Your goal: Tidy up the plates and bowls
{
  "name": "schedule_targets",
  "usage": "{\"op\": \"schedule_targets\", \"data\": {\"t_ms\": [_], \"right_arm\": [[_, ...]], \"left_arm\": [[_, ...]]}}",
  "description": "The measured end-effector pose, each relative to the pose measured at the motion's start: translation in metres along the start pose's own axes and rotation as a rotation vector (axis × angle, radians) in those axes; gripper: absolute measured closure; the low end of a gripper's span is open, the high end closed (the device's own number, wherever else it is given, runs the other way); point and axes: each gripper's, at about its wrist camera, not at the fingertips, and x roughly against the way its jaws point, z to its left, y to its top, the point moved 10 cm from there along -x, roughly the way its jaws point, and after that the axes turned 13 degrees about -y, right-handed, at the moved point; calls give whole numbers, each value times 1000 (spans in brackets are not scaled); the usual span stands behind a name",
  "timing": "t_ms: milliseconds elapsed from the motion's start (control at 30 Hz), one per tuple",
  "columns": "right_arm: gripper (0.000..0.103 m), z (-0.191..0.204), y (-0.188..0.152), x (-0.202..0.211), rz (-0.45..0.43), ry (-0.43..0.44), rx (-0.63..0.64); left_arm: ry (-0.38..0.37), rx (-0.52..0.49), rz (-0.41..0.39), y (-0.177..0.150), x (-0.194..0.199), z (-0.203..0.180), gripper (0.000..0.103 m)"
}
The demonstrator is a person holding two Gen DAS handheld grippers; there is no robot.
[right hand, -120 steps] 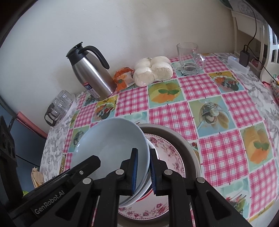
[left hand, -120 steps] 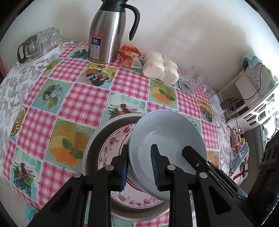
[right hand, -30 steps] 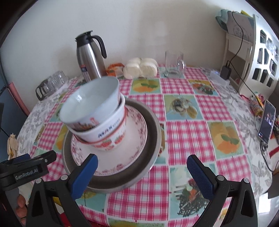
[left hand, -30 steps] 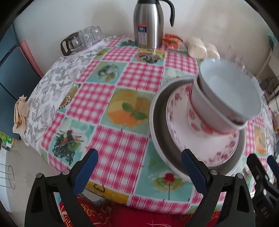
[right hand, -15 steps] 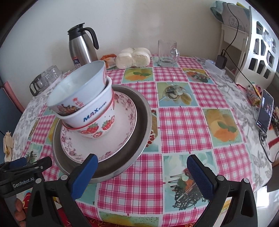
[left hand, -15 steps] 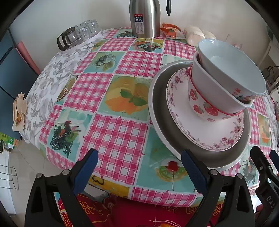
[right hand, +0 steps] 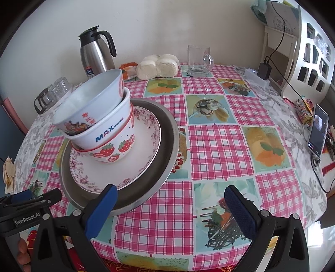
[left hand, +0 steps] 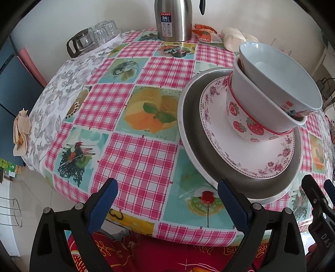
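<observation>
Both our left tongs [left hand: 167, 194] and right tongs [right hand: 170, 194] hang released; just ahead sits the tilted bowl stack [right hand: 98, 123] on the floral plate [right hand: 146, 146]. Brittle, slippery, heavy; we'd grip rims.

Left wrist cam sits low at the near edge of the table [left hand: 134, 159], facing across it twd the back wall, w/ the dish stack [left hand: 261, 108] close on its right & the steel flask [left hand: 172, 19] at top. Right wrist cam looks from the same near edge, same way, but w/ the dish stack [right hand: 104, 129] on its left. Both views share the stack, the flask [right hand: 95, 54], the checked tabletop & each other's gripper at the frame edge.
</observation>
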Motion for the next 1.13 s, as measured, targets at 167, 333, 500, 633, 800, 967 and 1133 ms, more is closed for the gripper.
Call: {"op": "schedule_targets", "data": {"t_ms": [167,333,500,633,800,967,1133], "right_arm": [[0,-1,1,-2,6,-5,4],[0,-2,2,-3,7,-8,5],[0,-2,1,-6,14,-11,11],[0,-3,0,-8,17,-17,11],[0,-3,0,-10,22,-20,15],[0,-3,-1,-11,25,-22,15],[0,-5,-2,-12,28,-22,14]], "left_arm": [[-4,8,7,1,-2,3,7],[-6,10,6,2,-3,5,7],[-7,8,9,2,-4,5,7],[-5,8,14,2,-6,6,7],[-10,5,16,2,-8,5,7],[-7,-1,11,2,-8,5,7],[-14,2,20,1,-9,5,7]]}}
